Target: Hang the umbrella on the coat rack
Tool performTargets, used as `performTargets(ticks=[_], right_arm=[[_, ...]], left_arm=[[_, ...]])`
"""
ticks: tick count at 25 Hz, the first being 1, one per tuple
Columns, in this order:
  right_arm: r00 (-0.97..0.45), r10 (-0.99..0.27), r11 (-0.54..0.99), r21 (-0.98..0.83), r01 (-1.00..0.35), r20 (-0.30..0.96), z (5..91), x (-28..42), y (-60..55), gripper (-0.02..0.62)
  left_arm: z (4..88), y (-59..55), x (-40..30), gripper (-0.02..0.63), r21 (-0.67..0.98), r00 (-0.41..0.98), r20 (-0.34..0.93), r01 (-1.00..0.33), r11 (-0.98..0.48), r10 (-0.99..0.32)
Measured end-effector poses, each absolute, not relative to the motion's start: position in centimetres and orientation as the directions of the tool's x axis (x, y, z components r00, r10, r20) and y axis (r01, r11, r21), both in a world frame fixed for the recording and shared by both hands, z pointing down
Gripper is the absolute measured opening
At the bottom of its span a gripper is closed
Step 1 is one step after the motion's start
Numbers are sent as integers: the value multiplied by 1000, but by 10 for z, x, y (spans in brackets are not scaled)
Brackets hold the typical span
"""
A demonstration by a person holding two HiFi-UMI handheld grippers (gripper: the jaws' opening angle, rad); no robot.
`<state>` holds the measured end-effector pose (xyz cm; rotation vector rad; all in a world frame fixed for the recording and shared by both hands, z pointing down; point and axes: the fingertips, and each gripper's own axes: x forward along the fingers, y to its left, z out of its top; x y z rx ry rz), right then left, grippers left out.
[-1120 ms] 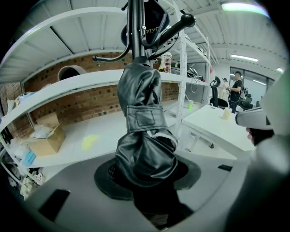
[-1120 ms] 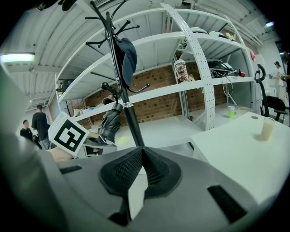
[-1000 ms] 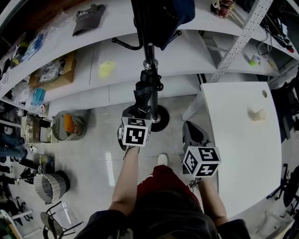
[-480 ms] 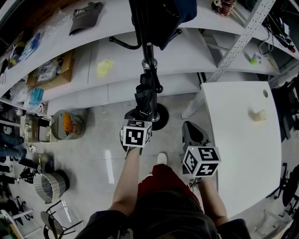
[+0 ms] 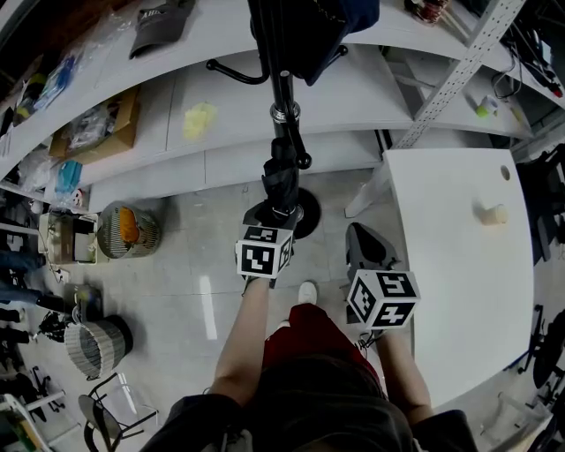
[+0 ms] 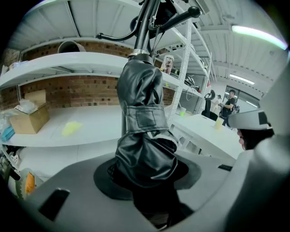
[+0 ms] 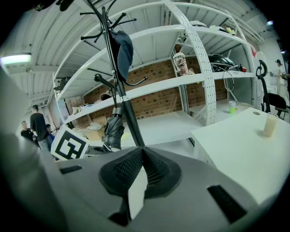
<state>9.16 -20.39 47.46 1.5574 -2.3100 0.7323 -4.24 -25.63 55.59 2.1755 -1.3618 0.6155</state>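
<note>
Left gripper (image 6: 149, 181) is clamped on the lower end of the folded black umbrella (image 6: 142, 136) — held upright against the coat rack (image 5: 282, 88) pole. Right gripper (image 7: 138, 167), to its right, has its jaws together — empty.

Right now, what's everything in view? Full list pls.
coat rack: 1, black, centre, base on the floor
umbrella: 1, black, folded, against the coat rack's pole
garment: 1, dark blue, high on the coat rack
table: 1, white, right of the coat rack
cup: 1, cream, on the table
box: 1, brown cardboard, on the shelf at left
soft lump: 1, yellow, same shelf
wire baskets: 2, grey, floor at left
left gripper: 1, grey, jaws closed on the umbrella's lower end
right gripper: 1, grey, jaws together, empty
</note>
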Motion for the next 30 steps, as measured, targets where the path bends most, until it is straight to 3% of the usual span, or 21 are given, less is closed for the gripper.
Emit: performTargets(ticks=[30], right_arm=[[-370, -774, 252, -286, -925, 514, 489, 87, -189, 18]], left_arm=[[579, -276, -29, 224, 230, 452, 589, -888, -397, -670]])
